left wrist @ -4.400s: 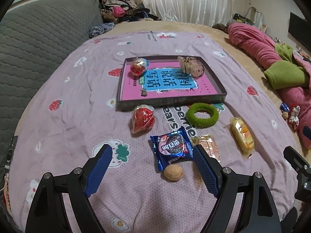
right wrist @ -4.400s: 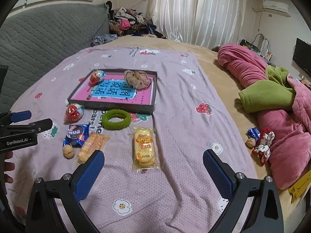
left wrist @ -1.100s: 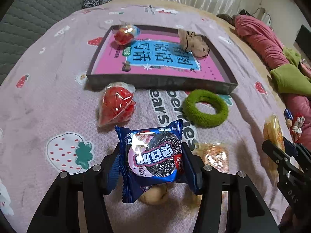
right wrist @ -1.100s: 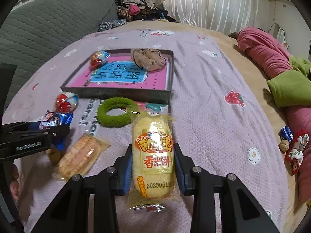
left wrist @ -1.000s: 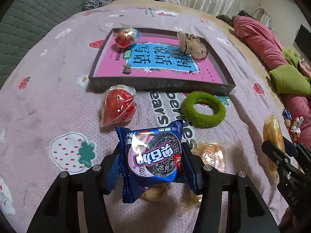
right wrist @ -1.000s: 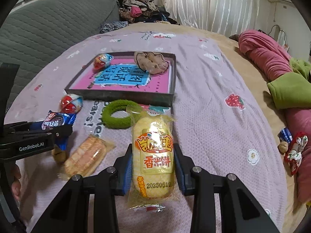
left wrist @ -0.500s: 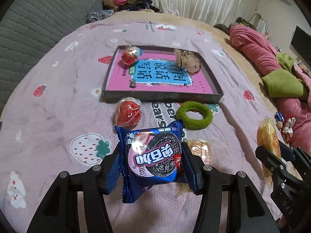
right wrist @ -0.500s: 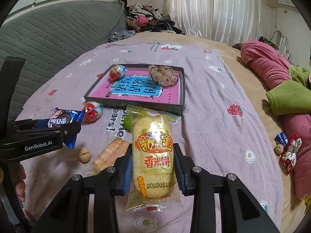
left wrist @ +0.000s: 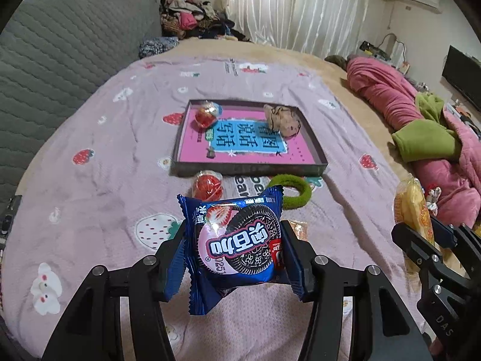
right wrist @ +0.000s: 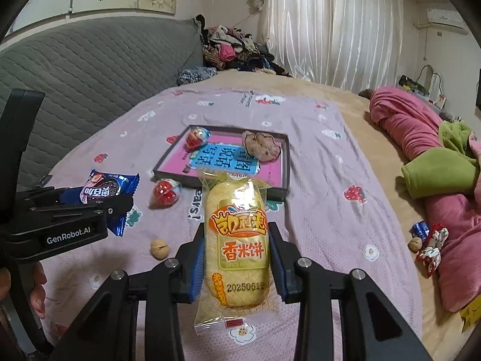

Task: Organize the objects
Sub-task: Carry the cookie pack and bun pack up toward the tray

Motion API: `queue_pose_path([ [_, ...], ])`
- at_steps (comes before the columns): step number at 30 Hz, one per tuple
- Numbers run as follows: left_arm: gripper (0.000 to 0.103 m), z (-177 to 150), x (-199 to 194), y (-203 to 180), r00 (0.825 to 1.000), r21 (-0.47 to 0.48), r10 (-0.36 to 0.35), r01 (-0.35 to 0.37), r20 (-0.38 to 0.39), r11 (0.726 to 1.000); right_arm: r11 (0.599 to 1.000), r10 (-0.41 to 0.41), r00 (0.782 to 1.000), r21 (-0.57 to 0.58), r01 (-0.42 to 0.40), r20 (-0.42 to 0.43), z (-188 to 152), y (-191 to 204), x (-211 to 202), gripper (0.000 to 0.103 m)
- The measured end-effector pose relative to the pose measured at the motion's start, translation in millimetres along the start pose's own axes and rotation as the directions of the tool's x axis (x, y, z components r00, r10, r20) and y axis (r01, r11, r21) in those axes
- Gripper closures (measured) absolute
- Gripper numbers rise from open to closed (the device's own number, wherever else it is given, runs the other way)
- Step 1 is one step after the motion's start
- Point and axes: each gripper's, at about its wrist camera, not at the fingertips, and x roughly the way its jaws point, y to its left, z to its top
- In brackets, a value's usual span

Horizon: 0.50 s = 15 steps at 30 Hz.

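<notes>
Two snack packets are held above the bed (left wrist: 90, 162), one in each gripper. On the left, the left gripper (left wrist: 234, 249) is clenched on a blue cookie packet (left wrist: 237, 246), its pads pressing the packet's sides. Beyond it on the bedspread lie a red wrapped candy (left wrist: 208, 185) and a green ring (left wrist: 296, 191), both just in front of a shallow tray (left wrist: 249, 169). The tray carries a second red candy (left wrist: 206, 115) and a brown scrunchie (left wrist: 282, 120). A walnut (right wrist: 158, 248) rests on the bedspread between the grippers. On the right, the right gripper (right wrist: 236, 266) grasps a yellow rice cracker packet (right wrist: 237, 240) lengthwise.
</notes>
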Motion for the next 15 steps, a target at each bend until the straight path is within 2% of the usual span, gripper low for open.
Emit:
queue_pose_path([
  [15,0.045,-2.6,-53.0,-8.6,0.997,0.015,-0.005,0.004,0.078,1.0,1.0,-0.014,0.996,-0.005,0.015,0.092,9.2,10.1,-51.2,0.065],
])
